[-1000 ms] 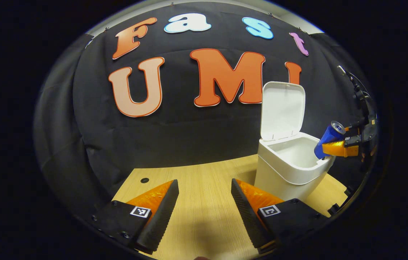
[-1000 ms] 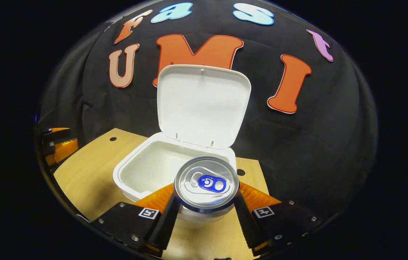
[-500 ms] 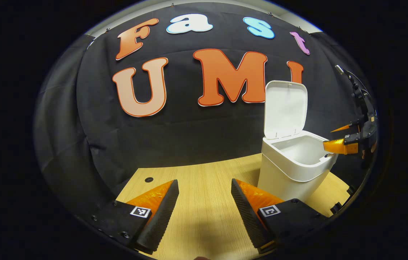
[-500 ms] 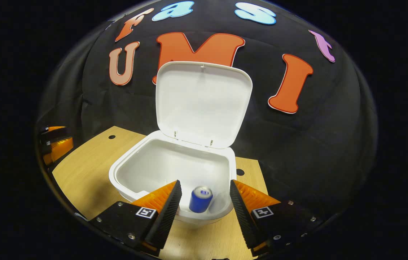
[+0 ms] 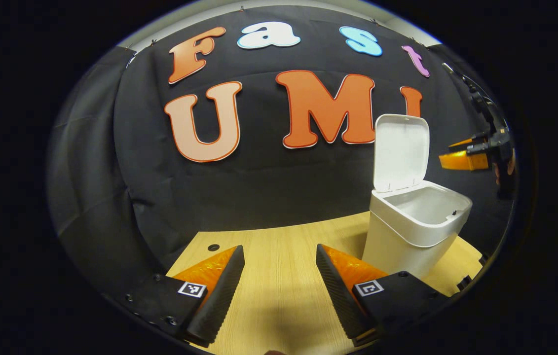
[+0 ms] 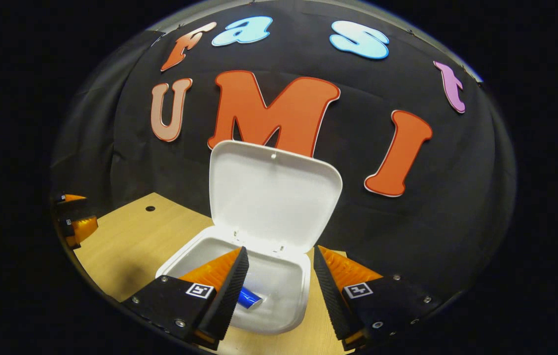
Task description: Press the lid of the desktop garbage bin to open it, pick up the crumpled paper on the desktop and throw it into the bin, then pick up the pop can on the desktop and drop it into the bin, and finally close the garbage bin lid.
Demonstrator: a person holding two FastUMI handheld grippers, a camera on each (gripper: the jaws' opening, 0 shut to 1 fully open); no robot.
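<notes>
The white garbage bin (image 5: 414,231) stands on the wooden desk at the right of the left gripper view, its lid (image 5: 402,150) upright and open. In the right gripper view I look down into the bin (image 6: 279,296); the blue pop can (image 6: 249,298) lies on its side at the bottom, partly hidden by a finger, and the lid (image 6: 274,197) stands behind. My right gripper (image 6: 279,281) hovers open and empty above the bin's mouth; it appears far right in the left gripper view as the right gripper (image 5: 473,158), above the bin. My left gripper (image 5: 279,281) is open and empty over bare desk.
The wooden desk (image 5: 279,246) runs to the black cloth wall, with a small round hole (image 5: 213,247) near its back left. In the right gripper view the left gripper (image 6: 74,219) sits at the far left edge, and another desk hole (image 6: 150,208) lies nearby.
My right gripper opened and let go of the pop can, which dropped into the bin. The gripper then rose above the bin. The left gripper barely shifted.
</notes>
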